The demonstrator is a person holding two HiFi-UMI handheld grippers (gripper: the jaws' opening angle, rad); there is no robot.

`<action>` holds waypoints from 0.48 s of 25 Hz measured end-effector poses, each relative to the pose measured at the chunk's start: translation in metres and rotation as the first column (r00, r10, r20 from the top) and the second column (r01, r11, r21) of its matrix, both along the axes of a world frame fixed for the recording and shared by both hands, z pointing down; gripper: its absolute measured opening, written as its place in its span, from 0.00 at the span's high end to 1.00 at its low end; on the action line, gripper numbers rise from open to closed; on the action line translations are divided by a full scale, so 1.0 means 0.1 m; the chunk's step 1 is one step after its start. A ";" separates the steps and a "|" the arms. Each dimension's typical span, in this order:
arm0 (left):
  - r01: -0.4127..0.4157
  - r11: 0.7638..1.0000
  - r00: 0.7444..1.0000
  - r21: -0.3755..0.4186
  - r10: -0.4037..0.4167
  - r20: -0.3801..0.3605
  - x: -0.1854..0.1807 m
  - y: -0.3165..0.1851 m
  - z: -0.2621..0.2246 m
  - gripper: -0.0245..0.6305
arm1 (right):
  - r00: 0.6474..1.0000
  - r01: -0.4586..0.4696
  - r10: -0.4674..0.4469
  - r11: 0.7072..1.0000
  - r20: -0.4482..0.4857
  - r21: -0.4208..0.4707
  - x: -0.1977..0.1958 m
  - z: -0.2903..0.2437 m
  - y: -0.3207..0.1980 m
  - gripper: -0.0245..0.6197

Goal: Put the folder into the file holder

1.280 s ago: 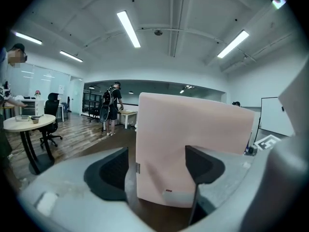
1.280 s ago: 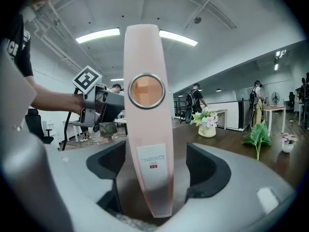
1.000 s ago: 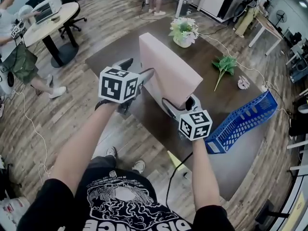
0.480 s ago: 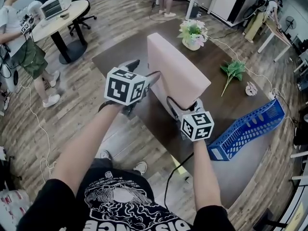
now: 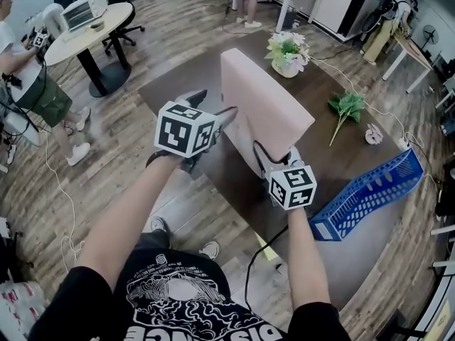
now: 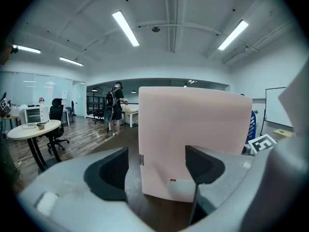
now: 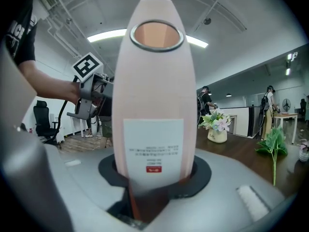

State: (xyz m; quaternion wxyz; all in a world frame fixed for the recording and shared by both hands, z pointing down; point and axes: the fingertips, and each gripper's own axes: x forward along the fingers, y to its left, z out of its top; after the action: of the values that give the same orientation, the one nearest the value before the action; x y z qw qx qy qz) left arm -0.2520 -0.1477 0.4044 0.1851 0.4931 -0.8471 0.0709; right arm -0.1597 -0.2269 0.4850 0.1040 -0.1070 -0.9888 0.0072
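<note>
We are standing the pink folder [image 5: 266,112] upright on the dark bench [image 5: 320,155], between our two hands. Our right claw [image 5: 274,160] has just been closing, and its pads are now pressing on the labelled spine low down, so it is grasping the folder. Our left claw [image 5: 212,106] is hanging released, jaws wide, with the folder's near edge just ahead of them and untouched.

The blue file holder [image 5: 370,190] is lying on the bench to the right, well apart from the folder.

We are judging the folder to be stiff board, probably light, with smooth covers that may be slipping under narrow pads. Being tall, it is likely to swing from a low hold, so we are favouring the rigid spine and are considering steadying the far edge with the left claw.
</note>
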 end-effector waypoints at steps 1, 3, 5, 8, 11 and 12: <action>0.001 1.000 1.000 0.001 -0.001 0.001 0.00 0.01 -0.01 0.40 | 1.000 0.002 -0.002 1.000 0.000 0.003 0.00 0.00 0.01 0.69; 0.002 1.000 1.000 0.001 -0.002 0.000 0.00 0.02 0.00 0.40 | 1.000 -0.001 0.001 1.000 0.003 0.009 0.01 0.00 0.02 0.70; -0.001 1.000 1.000 -0.002 0.001 -0.004 0.01 0.01 0.01 0.40 | 1.000 -0.017 0.017 1.000 0.009 0.010 0.03 0.00 0.02 0.71; -0.012 1.000 1.000 -0.005 0.012 -0.009 0.04 -0.02 0.03 0.40 | 0.999 -0.050 0.050 0.999 0.012 -0.003 0.07 -0.01 0.01 0.72; -0.030 1.000 0.999 -0.004 0.030 -0.011 0.08 -0.07 0.03 0.40 | 0.997 -0.076 0.077 0.997 0.015 -0.005 0.11 -0.04 -0.01 0.73; -0.037 0.999 0.999 -0.003 0.037 -0.012 0.10 -0.10 0.03 0.40 | 0.996 -0.088 0.088 0.996 0.017 -0.001 0.13 -0.04 -0.02 0.74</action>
State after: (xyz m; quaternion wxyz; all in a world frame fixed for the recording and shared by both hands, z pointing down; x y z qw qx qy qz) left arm -0.2418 -0.1581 0.4074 0.1897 0.5088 -0.8366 0.0728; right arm -0.1471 -0.2291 0.4805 0.0952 -0.0636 -0.9934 0.0111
